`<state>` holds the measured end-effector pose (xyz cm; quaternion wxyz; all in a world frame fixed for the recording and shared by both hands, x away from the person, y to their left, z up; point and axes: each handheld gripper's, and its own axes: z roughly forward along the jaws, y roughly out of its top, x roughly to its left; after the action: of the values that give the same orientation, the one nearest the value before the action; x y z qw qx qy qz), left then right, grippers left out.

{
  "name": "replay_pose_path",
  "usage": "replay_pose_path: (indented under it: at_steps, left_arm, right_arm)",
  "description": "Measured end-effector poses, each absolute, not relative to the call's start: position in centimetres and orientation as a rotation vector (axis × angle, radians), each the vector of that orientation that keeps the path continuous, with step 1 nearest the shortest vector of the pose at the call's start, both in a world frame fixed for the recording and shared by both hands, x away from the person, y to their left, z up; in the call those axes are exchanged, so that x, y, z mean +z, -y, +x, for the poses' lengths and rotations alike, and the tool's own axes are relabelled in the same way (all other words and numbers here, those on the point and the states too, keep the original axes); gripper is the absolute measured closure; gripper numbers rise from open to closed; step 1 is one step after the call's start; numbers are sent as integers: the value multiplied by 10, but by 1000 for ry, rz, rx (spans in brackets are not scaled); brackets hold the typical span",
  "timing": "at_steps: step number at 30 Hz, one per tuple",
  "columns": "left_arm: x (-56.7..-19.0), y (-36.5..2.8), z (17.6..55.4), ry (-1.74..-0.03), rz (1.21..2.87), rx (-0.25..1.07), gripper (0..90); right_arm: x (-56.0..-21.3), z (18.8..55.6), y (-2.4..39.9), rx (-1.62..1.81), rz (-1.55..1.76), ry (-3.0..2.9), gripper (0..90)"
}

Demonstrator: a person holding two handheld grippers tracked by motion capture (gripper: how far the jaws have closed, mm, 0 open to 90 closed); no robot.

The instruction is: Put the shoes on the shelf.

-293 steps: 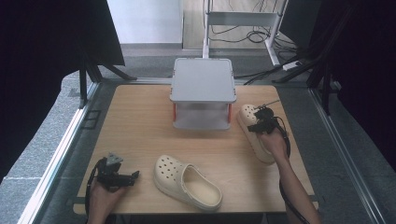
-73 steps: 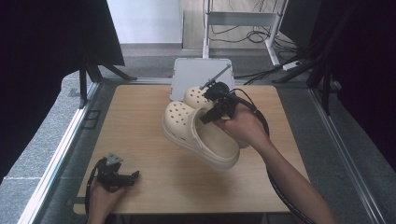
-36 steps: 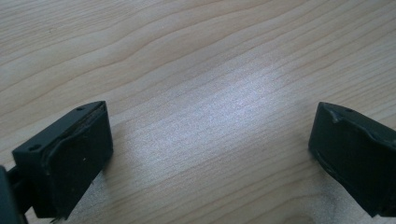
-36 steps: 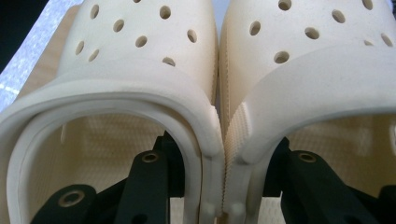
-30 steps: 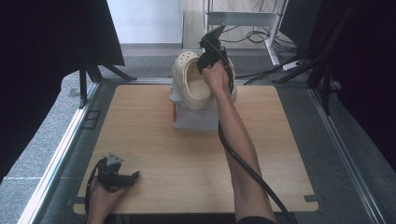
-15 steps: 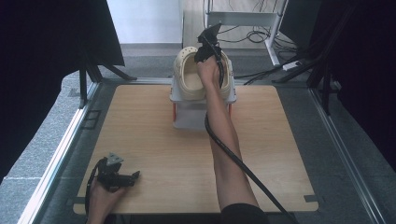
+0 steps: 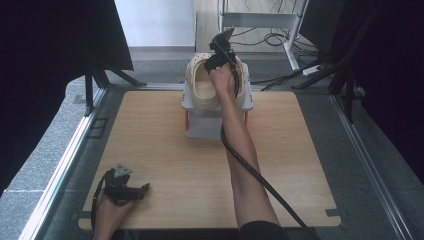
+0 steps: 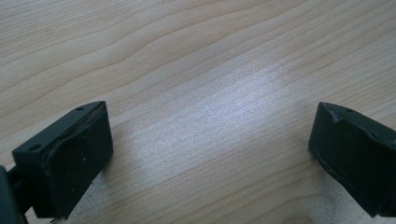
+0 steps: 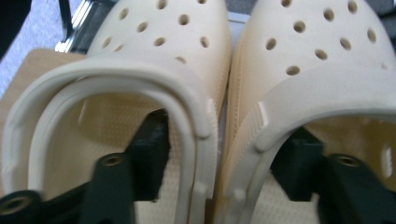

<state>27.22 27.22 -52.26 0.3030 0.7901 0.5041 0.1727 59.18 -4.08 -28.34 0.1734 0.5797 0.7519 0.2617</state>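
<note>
right fingers [image 9: 219, 182] just loosened, straddling two clogs' [image 9: 154, 84] touching walls on rack [image 7: 197, 125]; left fingers [image 8: 210, 154] released.

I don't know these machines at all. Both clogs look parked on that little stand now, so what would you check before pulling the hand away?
1. Both cream clogs sit side by side on the white stand: ok.
2. Right gripper has let go; its jaws have just been opening, one inside each clog, adjoining walls between them: ok.
3. Pads clear of those walls: cannot tell.
4. Clogs rest steady on the stand: cannot tell.
5. Left gripper open on bare table, out of the way: ok.
</note>
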Motion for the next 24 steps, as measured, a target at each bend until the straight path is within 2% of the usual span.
replay_pose_path:
  at_steps: [2,9,23,24]
  left_arm:
    - [-523,-272,272,-1337,2094,458,0]
    - [-523,-272,272,-1337,2095,458,0]
    - [-523,-272,272,-1338,2090,464,0]
    - [-523,-272,272,-1338,2090,464,0]
  right_arm:
    - [-285,587,40,707,1560,-2206,316]
    - [-285,575,48,753,1475,-2253,218]
    - [-272,544,61,852,1272,-2358,118]
    - [-270,537,60,865,1228,-2367,90]
